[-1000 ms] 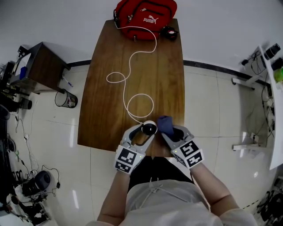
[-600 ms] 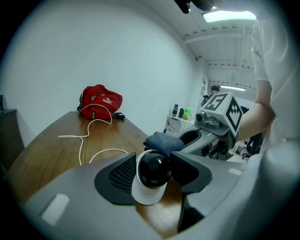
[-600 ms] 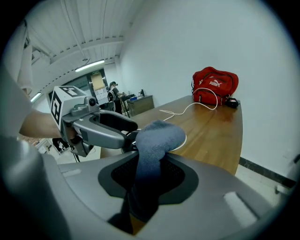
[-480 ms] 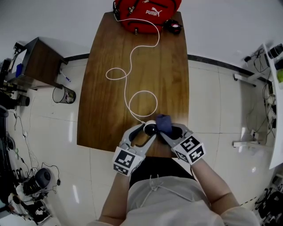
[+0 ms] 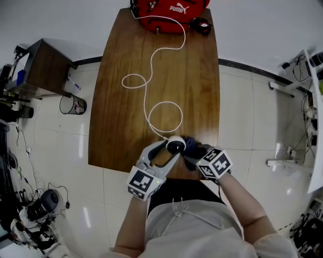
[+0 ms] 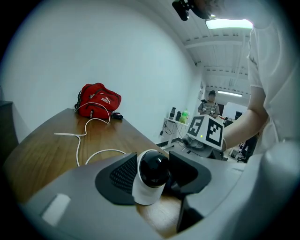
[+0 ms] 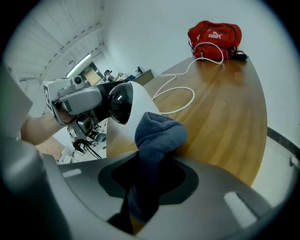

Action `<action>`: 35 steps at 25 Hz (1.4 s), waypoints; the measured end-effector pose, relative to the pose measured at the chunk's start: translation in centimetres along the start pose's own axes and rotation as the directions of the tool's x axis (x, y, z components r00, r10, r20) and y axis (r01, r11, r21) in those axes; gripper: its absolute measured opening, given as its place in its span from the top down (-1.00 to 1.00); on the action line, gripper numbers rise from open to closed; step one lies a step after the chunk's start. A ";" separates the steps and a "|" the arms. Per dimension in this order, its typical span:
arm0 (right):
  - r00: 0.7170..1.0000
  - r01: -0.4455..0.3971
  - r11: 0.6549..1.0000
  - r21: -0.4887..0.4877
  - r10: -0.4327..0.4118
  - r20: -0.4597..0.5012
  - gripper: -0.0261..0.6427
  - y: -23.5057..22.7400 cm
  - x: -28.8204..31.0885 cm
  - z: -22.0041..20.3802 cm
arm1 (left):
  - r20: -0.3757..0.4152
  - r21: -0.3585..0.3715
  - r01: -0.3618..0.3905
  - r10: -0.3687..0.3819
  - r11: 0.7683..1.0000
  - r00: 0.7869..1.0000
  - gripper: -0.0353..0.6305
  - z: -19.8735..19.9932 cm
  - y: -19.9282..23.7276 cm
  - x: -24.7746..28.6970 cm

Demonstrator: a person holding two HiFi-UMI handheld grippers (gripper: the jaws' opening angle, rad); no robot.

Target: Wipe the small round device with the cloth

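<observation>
Holding the small round camera (image 5: 175, 145) between its two jaws, the left tongs (image 6: 153, 174) squeeze it from both sides. The jaws have just closed in a little more on it. The camera has a white body and a shiny black front.

The right tongs (image 7: 150, 180) are pinched tight on a dark blue cloth (image 7: 159, 133). The cloth sticks up out of the jaws in a soft bunch. The top of the bunch pushes against the white side of the camera.

Both tongs meet at the near edge of a brown wooden table (image 5: 126, 116), right in front of the person. I cannot tell if the camera sits on the wood or is lifted a bit above it.

A white cable (image 5: 151, 95) starts at the camera. It makes a loop and then wiggles across the table to the far end. A red bag (image 5: 171, 10) lies there, with a small black thing (image 5: 202, 25) just beside it.

On the floor to the left of the table stand a dark wooden cabinet (image 5: 43, 70) and a wire bin (image 5: 73, 106).
</observation>
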State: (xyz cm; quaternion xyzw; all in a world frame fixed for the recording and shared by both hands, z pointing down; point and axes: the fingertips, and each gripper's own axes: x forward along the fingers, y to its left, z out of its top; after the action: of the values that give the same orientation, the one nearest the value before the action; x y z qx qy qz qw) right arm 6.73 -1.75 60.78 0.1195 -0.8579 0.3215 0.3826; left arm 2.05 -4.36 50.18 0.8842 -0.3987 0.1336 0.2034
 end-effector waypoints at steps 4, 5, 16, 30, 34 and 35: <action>0.997 0.052 0.998 -0.043 -0.050 0.054 0.57 -0.9 -2.9 2.2 | -0.008 -0.034 -0.006 0.006 0.999 1.000 0.26 -0.2 0.2 -0.2; 0.994 0.068 0.996 -0.063 -0.063 0.090 0.57 -1.0 -4.0 3.5 | -0.004 -0.038 -0.014 0.013 0.999 1.000 0.28 -0.1 0.3 -0.3; 0.946 -0.020 0.985 -0.172 0.074 0.315 0.57 1.6 -5.9 14.9 | 0.004 -0.061 -0.041 0.041 0.997 0.999 0.35 0.3 0.0 -1.0; 0.985 -0.084 0.996 -0.039 0.089 0.147 0.58 -3.4 0.2 12.2 | -0.029 -0.092 0.009 -0.012 0.996 0.999 0.38 -0.7 0.2 -0.8; 0.994 -0.085 0.995 -0.051 0.088 0.070 0.58 -4.2 1.5 10.2 | -0.024 -0.106 0.026 -0.029 0.994 0.999 0.37 -0.4 0.5 -0.7; 0.995 -0.084 0.995 -0.055 0.086 0.049 0.58 -4.4 1.8 9.7 | -0.021 -0.110 0.029 -0.031 0.993 0.999 0.37 -0.3 0.6 -0.7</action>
State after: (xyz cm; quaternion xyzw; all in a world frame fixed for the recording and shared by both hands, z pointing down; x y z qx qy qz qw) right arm 1.89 -11.33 59.27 0.0810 -0.8799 0.3116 0.3494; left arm 1.17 -4.11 50.31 0.8760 -0.3898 0.1182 0.2582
